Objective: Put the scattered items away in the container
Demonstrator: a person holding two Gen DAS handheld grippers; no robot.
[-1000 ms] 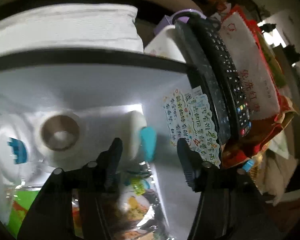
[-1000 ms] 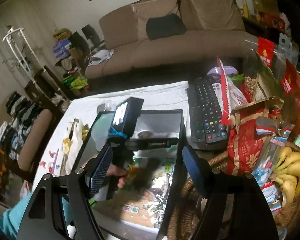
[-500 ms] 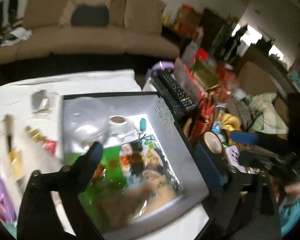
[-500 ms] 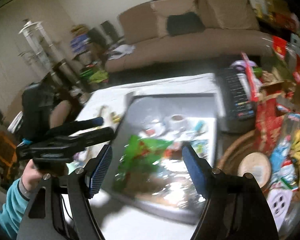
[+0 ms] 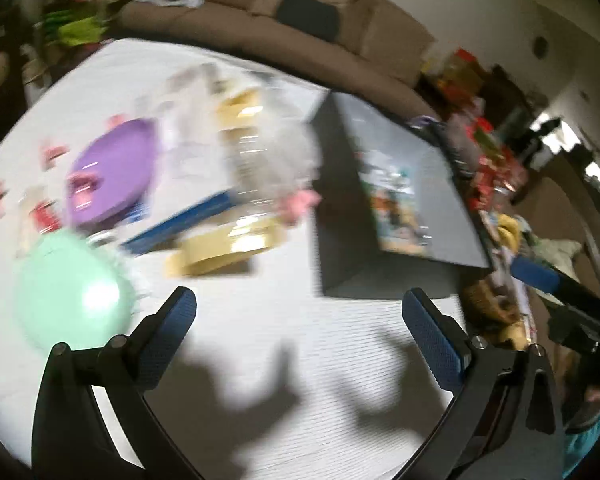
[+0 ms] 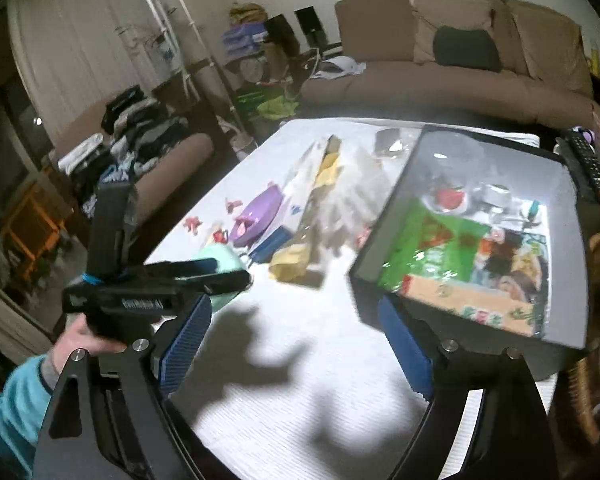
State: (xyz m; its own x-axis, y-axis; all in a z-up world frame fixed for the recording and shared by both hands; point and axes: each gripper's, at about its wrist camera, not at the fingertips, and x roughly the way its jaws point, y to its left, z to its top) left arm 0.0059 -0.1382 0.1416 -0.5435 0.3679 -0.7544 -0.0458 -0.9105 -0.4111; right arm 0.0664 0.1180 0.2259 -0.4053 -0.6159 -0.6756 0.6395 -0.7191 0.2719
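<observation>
From the left wrist view, the left gripper (image 5: 300,312) hangs over the white tablecloth (image 5: 284,320) with its blue-padded fingers (image 5: 172,320) spread wide and nothing between them. Ahead on the cloth lies a blurred scatter: a mint-green round thing (image 5: 70,292) at the near left, a purple dish (image 5: 114,172) beyond it, a yellow packet (image 5: 228,248) near the middle and a clear plastic bag (image 5: 272,160) behind that (motion blur hides the finer detail). The dark container (image 5: 384,208) stands to the right of the scatter, apart from it, with colourful packets showing inside.

From the right wrist view, the right gripper (image 6: 296,344) also has its fingers (image 6: 186,340) wide apart and empty, above the cloth just before the container's near corner (image 6: 364,292). The container holds a green packet (image 6: 432,244), a cardboard-coloured box (image 6: 468,304) and other snacks. The purple dish (image 6: 260,216), yellow packet (image 6: 294,264) and small red bits (image 6: 192,224) lie on the cloth to its left. The left gripper (image 6: 216,276), held in a hand (image 6: 84,340), points over the mint-green thing. A remote control (image 6: 588,168) rests beyond the container's far right edge.
</observation>
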